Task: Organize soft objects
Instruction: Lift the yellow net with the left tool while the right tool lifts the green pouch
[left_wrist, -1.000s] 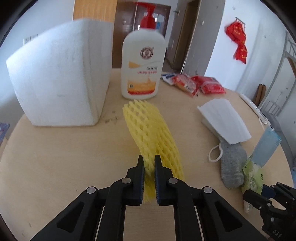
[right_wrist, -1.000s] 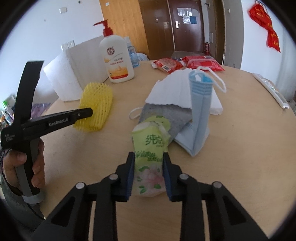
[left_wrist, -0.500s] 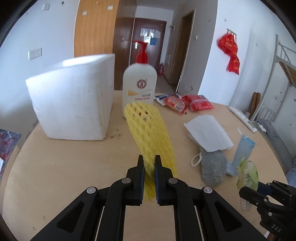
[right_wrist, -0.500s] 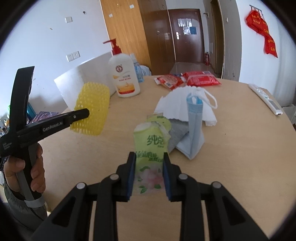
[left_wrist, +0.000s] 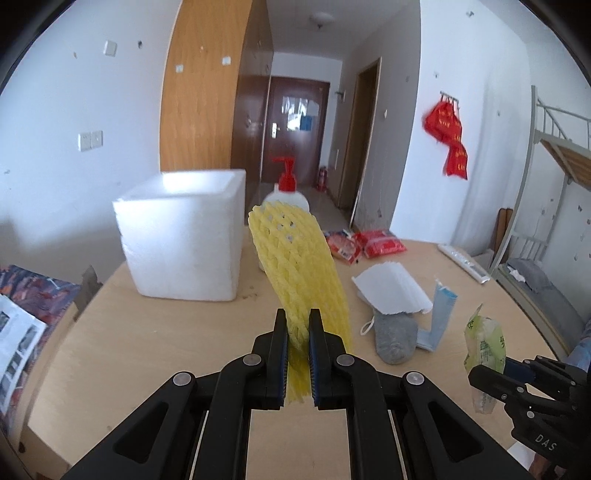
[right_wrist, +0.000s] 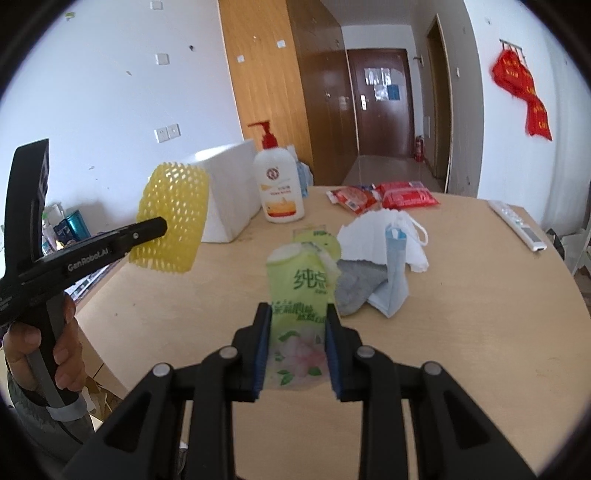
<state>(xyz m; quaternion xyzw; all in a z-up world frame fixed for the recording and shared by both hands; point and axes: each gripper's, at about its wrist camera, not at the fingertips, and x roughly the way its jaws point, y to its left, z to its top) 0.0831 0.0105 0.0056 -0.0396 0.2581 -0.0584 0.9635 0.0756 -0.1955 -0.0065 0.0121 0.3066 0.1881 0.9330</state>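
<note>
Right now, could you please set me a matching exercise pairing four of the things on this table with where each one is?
Things:
1. yellow foam net
2. green tissue pack
3. grey sock
4. pump bottle

Places:
A. lying on the table, partly under the white masks
B. clamped in the right gripper
C. standing beside the white foam box
D. clamped in the left gripper

Pairs: 1-D, 2-B, 3-A, 4-C
</note>
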